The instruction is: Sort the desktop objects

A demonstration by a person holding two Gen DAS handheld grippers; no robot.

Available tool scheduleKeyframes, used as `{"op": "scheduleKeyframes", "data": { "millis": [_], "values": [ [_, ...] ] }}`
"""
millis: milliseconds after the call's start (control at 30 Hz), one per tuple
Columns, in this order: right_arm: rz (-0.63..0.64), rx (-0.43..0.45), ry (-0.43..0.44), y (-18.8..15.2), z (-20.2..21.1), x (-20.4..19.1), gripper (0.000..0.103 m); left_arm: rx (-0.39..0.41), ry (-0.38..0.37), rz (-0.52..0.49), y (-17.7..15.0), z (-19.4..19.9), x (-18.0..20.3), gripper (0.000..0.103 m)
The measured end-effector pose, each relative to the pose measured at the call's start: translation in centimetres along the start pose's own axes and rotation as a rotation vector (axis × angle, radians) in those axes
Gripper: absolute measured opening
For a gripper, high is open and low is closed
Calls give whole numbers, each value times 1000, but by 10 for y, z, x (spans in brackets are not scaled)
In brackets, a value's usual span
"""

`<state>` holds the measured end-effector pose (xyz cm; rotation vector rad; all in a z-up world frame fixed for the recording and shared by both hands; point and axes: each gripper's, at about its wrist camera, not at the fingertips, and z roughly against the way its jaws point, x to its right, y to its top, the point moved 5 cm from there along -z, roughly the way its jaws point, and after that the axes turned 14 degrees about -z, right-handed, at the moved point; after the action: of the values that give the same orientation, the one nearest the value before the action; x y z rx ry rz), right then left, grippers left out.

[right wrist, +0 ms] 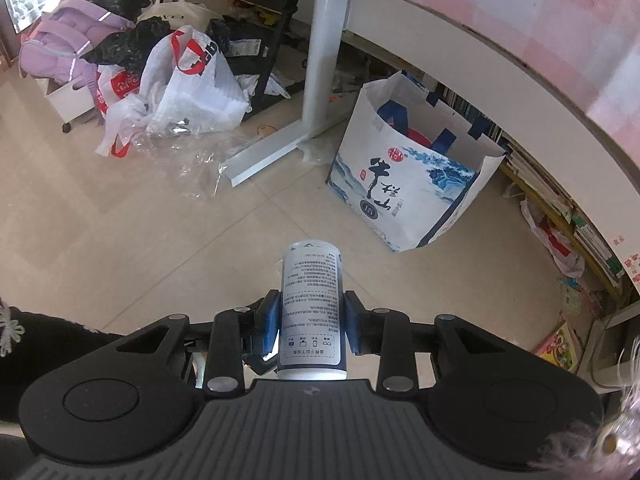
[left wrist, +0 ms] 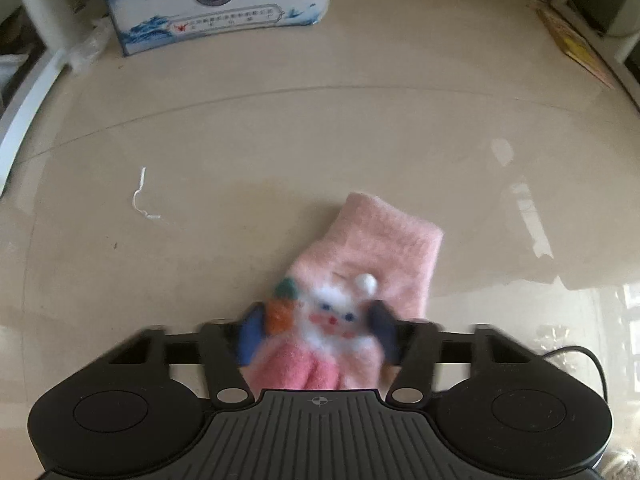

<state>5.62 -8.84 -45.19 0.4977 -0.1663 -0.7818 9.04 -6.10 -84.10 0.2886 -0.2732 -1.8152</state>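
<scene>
While the tiled floor (left wrist: 280, 140) fills the left wrist view, a pink sock (left wrist: 360, 280) with a knitted rabbit face is recorded between the blue fingers (left wrist: 250, 336) of the left gripper (left wrist: 316, 332); the fabric bunches between the pads, so a clamped hold is judged, though blur leaves the contact unsure. Its long axis is noted as running from the jaws toward one o'clock, cuff farthest away and lying on or just above the tile. A white canister (right wrist: 310, 312) with printed text is catalogued in the right gripper (right wrist: 310, 320), pinched at mid-body by both pads, its axis pointing to twelve o'clock. A blue-and-white paper bag (right wrist: 408, 176) is logged open-mouthed at one o'clock of the canister, well apart. From the left wrist, the same bag (left wrist: 216, 0) is seen at eleven o'clock, farther off. The right hand is judged nearer the bag.
</scene>
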Motion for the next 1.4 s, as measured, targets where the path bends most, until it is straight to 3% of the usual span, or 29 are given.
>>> {"op": "scheduleKeyframes", "data": {
  "millis": [33,100,233,400,500,700,1000,1167,1400],
  "values": [
    [0,9,-1,0,3,0,30,-13,-27,-20,0,2,4,15],
    [-11,19,2,2,9,0,30,-52,-30,-54,-2,12,11,13],
    [-73,26,24,12,33,0,30,12,-64,41,-3,71,-2,13],
    [-106,47,25,33,85,-1,30,92,-54,204,-1,195,-30,13],
    [-132,69,26,50,123,2,30,126,-38,238,5,282,-41,13],
    [-198,101,46,82,211,10,30,208,-23,236,38,460,-56,13],
    [-294,216,41,127,344,42,30,379,-28,173,128,689,-58,13],
    [-375,260,-27,137,400,69,30,478,-106,192,167,756,-52,13],
    [-580,304,-222,129,430,82,30,591,-188,-8,205,798,-38,13]
  ]
}}
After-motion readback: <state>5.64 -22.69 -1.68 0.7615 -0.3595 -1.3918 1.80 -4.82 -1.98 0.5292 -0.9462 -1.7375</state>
